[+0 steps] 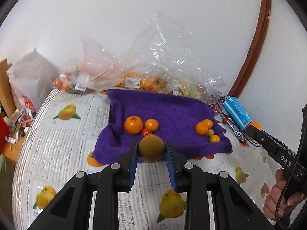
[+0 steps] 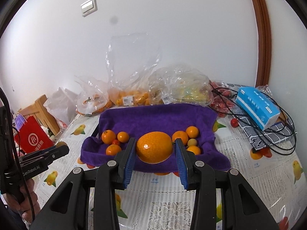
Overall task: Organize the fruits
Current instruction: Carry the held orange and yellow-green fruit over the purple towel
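Left hand-held gripper [image 1: 151, 150]: blue pads clamped on a brown kiwi [image 1: 151, 150], held above the near edge of the purple towel [image 1: 172, 107]. Right hand-held gripper [image 2: 154, 149]: closed on a large orange [image 2: 154, 147], also raised over the towel's front edge. On the towel: two clusters of small oranges, one left [image 2: 108, 137], one right [image 2: 191, 132]. Towel lies on the fruit-print surface [image 2: 165, 197]. Clear bags of fruit [image 2: 132, 95] along the wall behind; blue tissue pack [image 2: 257, 107] to the right.

Both wrist views over purple towel [image 1: 172, 111]
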Demonstrator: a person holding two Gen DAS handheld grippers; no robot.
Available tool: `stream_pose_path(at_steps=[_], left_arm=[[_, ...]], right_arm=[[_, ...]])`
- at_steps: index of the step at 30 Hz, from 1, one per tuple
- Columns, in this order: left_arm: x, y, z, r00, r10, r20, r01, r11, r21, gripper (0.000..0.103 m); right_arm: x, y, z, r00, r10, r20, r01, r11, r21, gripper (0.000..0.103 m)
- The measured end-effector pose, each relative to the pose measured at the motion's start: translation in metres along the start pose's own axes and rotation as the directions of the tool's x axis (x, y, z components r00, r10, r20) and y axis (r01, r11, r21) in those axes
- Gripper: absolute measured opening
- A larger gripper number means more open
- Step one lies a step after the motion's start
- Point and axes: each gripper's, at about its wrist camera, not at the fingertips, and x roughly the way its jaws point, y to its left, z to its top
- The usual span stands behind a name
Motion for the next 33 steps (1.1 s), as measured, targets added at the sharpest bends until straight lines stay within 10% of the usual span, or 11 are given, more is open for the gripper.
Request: stream_pose_path(at_steps=[33], left_arm=[[0.008, -0.013, 0.065, 0.999, 0.013, 0.040, -0.014, 1.000, 0.022, 0.027]], right_arm=[[0.005, 0.001, 0.058, 0.999, 0.001, 0.042, 0.001, 1.000, -0.028, 0.040]])
